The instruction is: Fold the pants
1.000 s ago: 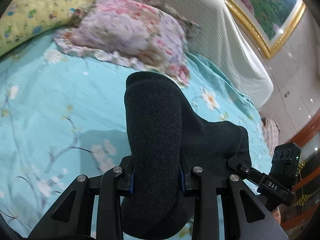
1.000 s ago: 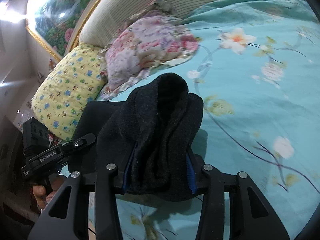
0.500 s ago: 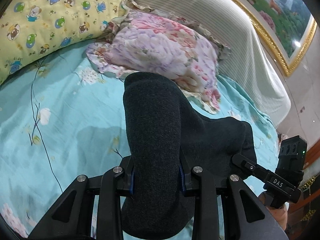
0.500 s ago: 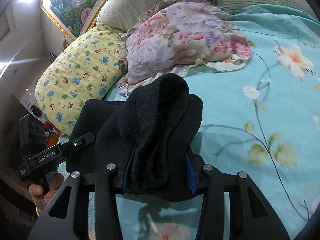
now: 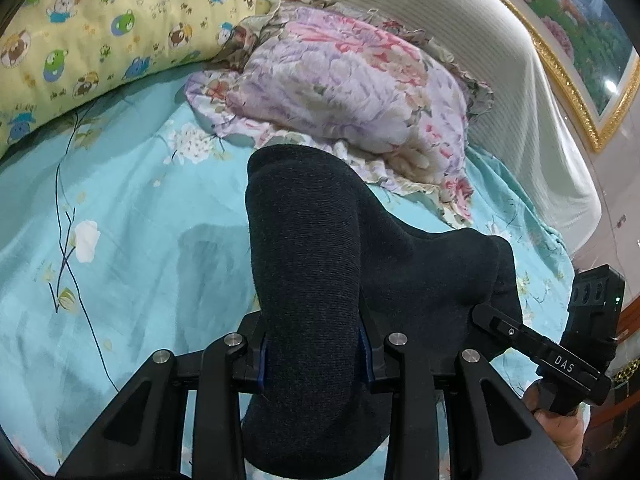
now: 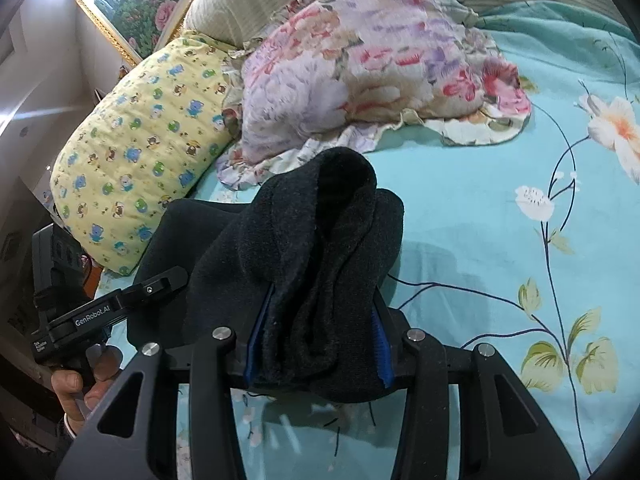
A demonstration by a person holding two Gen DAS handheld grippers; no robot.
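Dark knit pants [image 5: 308, 264] bunched in both jaws, left jaws just easing wider.

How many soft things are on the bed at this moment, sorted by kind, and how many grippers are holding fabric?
Pillows: 2, the yellow cartoon-print pillow and the floral pillow
Pants: 1, the dark pants
Bed sheets: 1, the turquoise flowered sheet
Grippers holding fabric: 2, the left gripper and the right gripper, both on the pants
Total: 6
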